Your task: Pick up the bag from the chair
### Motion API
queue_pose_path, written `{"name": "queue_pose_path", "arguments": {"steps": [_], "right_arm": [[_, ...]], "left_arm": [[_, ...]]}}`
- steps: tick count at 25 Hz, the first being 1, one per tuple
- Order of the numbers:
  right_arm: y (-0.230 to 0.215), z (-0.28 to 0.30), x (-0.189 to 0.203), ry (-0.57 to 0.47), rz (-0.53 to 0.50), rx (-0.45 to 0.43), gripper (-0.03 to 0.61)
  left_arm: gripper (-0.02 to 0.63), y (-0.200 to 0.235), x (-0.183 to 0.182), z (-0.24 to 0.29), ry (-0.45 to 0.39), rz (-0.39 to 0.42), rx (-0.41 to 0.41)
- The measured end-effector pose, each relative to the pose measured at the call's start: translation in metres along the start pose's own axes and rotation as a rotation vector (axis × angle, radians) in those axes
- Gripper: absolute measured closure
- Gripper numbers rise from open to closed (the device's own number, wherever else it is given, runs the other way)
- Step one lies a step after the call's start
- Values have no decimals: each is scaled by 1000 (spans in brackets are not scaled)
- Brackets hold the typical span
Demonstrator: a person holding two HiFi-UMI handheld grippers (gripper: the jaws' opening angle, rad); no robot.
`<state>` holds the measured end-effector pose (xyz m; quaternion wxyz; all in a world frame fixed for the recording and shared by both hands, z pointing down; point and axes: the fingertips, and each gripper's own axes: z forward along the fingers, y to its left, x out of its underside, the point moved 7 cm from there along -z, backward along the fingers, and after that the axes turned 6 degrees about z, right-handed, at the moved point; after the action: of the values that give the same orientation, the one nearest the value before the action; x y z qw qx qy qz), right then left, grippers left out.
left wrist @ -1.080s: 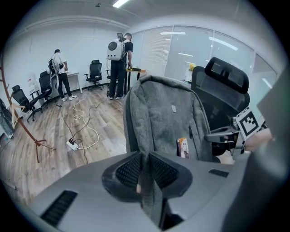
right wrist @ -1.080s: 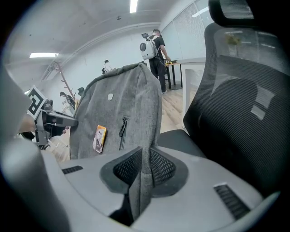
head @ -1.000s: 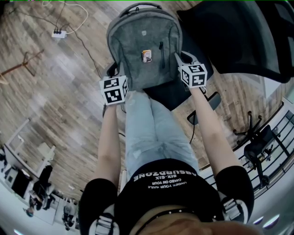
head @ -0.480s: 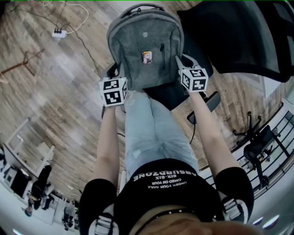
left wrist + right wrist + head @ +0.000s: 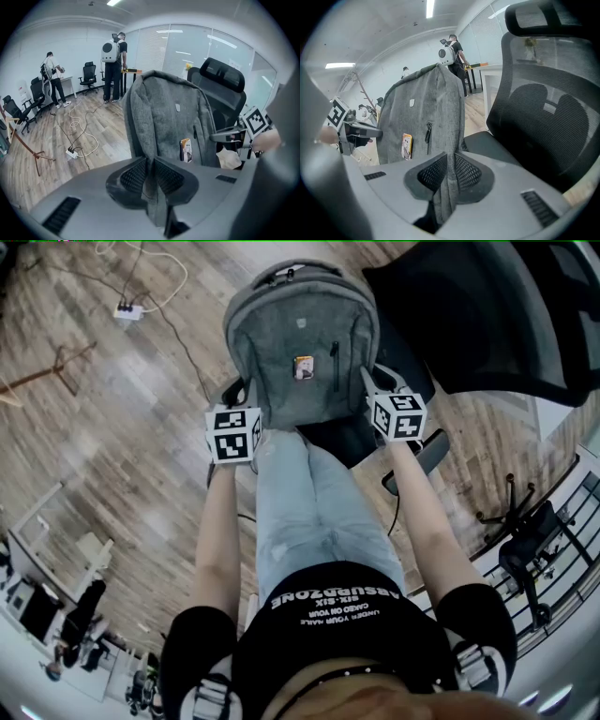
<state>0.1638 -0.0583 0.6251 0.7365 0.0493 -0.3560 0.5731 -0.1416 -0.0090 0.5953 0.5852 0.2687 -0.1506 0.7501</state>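
1. Head view: the grey fabric backpack (image 5: 300,343) stands upright at the front edge of the seat of the black mesh office chair (image 5: 487,306). Its front side, with a small orange tag (image 5: 303,367), is turned toward the person who holds the tools. The left gripper (image 5: 234,399) sits at the lower left side of the backpack and the right gripper (image 5: 373,381) at its lower right side. Both touch the fabric. Whether the bottom of the backpack rests on the seat, I cannot tell. A white power strip (image 5: 125,310) lies on the wooden plank floor (image 5: 112,437), well apart from the chair.

2. Left gripper view: the two black ribbed pads (image 5: 135,176) are clenched on a fold of the grey fabric at the side edge of the backpack. The fabric runs down between them. The chair's headrest shows just behind the backpack, at the right.

3. Right gripper view: here the ribbed pads (image 5: 469,173) grasp a fold of the same fabric at the other side edge. The mesh back of the chair fills the right part, and its seat lies just behind the backpack.
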Motion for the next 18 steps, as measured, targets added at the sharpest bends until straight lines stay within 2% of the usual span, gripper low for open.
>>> {"name": "queue_pose_path", "arguments": {"steps": [18], "right_arm": [[33, -63, -15, -72, 33, 22, 518]], "left_arm": [[554, -3, -28, -53, -44, 79, 37]]}}
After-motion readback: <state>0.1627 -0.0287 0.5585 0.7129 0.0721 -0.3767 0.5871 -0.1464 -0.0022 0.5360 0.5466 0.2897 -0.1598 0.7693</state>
